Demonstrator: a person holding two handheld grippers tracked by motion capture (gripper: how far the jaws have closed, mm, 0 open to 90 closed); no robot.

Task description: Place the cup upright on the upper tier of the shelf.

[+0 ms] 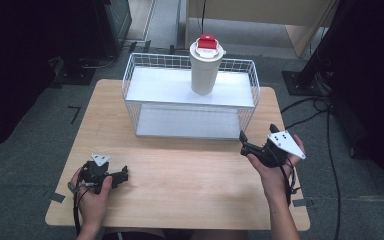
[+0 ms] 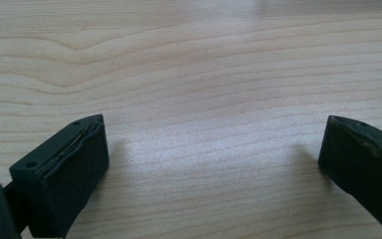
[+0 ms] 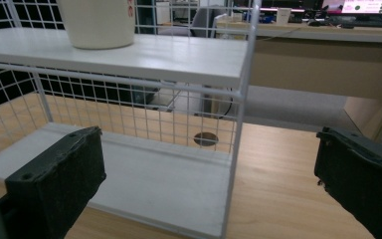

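A white cup with a red lid (image 1: 205,64) stands upright on the top shelf of a white wire rack (image 1: 190,95) at the back of the wooden table (image 1: 180,175); its base (image 3: 99,22) appears in the right gripper view. My left gripper (image 1: 125,175) rests low at the front left, open, its jaws spread over bare wood (image 2: 209,144). My right gripper (image 1: 254,139) hovers at the rack's front right corner, open and empty, pointing at the rack's corner post (image 3: 238,124).
The rack has a lower white shelf (image 3: 144,179) level with the table. Cables (image 1: 325,115) trail over the floor at the right. A pale wooden desk (image 3: 323,55) stands behind the table. Bare tabletop lies between the two hands.
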